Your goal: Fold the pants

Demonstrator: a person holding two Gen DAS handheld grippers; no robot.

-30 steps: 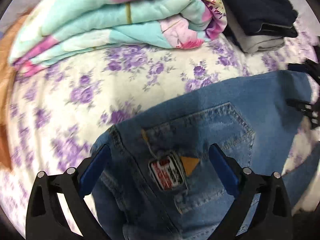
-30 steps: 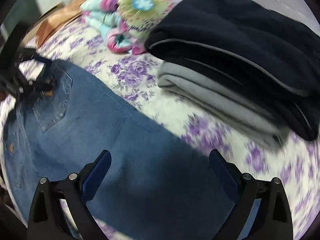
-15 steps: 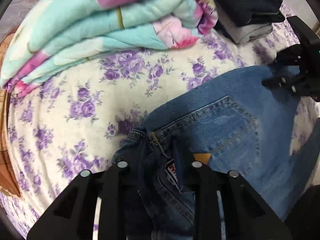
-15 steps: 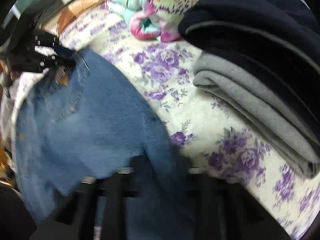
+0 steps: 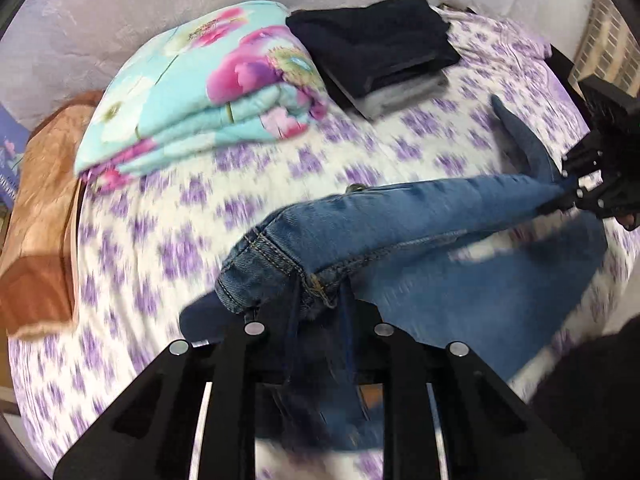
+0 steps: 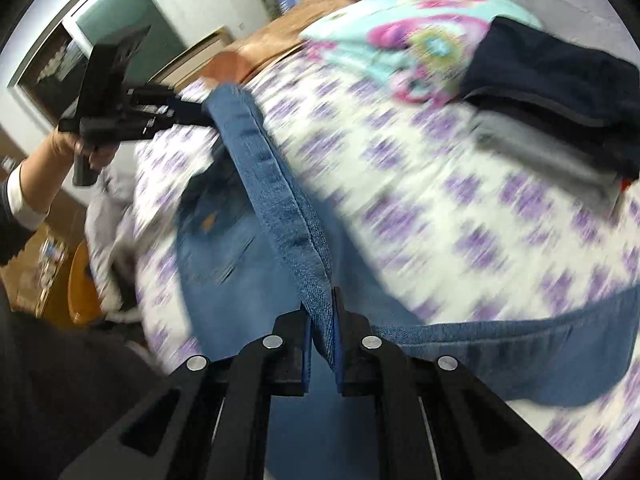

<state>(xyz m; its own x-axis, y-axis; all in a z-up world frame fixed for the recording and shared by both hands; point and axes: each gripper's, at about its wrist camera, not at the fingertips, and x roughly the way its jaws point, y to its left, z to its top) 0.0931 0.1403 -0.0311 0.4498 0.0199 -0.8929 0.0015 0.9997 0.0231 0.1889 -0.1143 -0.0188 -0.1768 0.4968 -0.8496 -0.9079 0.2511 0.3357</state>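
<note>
Jeans (image 5: 400,216) hang taut above the bed (image 5: 152,240), both grippers' fingers (image 6: 304,344) clamped on denim; a slipping pinch could drop the fold

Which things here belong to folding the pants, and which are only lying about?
Job in hand:
jeans, lifted off the bed
left gripper, shut on the waistband
right gripper, shut on a leg

Lying about:
floral quilt
dark folded clothes
grey folded garment
bedsheet
</note>
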